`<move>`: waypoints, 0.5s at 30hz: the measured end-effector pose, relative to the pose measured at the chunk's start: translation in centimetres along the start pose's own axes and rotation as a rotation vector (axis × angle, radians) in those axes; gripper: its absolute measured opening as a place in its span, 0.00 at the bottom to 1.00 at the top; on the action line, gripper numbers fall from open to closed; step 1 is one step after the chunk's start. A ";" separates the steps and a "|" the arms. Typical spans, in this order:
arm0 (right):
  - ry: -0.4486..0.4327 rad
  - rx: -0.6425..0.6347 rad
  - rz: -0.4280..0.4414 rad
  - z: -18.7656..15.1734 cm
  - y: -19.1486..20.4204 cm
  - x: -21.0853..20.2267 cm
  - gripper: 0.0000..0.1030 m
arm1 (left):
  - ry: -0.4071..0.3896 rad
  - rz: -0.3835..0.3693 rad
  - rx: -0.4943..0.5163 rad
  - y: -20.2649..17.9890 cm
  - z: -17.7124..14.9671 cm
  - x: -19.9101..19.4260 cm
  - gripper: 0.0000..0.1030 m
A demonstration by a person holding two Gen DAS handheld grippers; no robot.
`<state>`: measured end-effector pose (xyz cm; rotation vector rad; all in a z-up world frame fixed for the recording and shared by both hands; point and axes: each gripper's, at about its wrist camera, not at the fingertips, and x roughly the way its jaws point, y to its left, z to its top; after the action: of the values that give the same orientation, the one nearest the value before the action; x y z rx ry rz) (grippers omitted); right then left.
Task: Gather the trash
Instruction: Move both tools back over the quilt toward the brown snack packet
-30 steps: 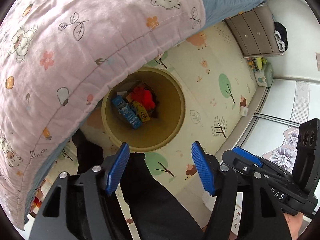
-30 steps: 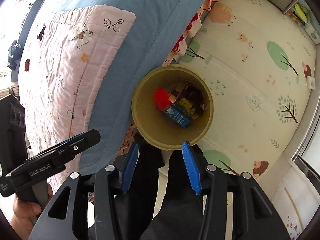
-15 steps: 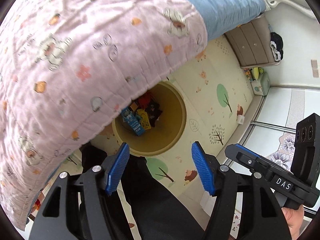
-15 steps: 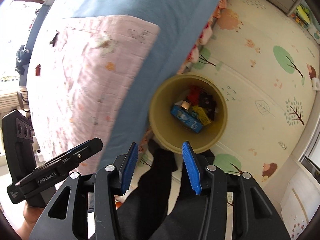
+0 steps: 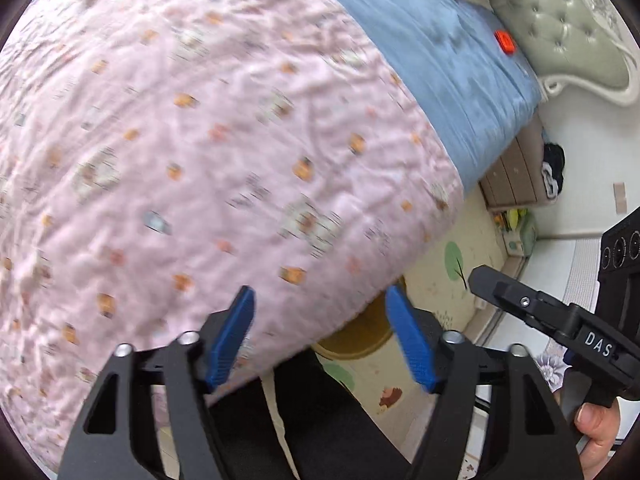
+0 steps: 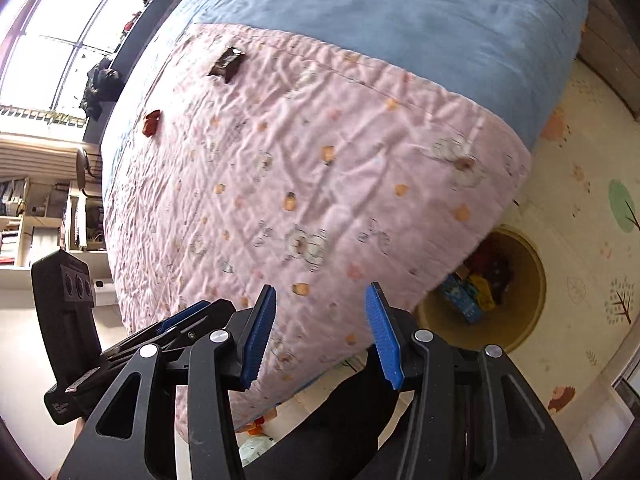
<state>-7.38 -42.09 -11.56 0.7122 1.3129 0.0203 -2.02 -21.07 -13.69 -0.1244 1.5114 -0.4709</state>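
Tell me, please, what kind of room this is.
Most likely a bedroom, perhaps a child's. A bed with a pink quilt over a blue sheet fills the view, a padded headboard stands at its end, and a play mat with cartoon trees covers the floor.

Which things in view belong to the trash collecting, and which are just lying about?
Job:
- yellow bin on the floor, trash already inside
- dark wrapper on the pink quilt
- reddish scrap on the quilt
- orange piece on the blue sheet, probably

Lying about:
- drawer unit
- play mat
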 end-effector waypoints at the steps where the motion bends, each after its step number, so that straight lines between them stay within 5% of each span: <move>1: -0.005 -0.022 0.000 0.5 1.3 0.4 0.45 | -0.023 -0.001 -0.008 1.0 0.6 -0.9 0.74; 15: -0.027 -0.252 -0.010 10.0 13.7 5.0 0.55 | -0.191 0.059 -0.108 10.4 10.6 -6.7 0.79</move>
<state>8.05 -33.90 -8.48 0.4896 1.2613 0.1646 10.70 -11.41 -10.45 -0.2028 1.3488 -0.3209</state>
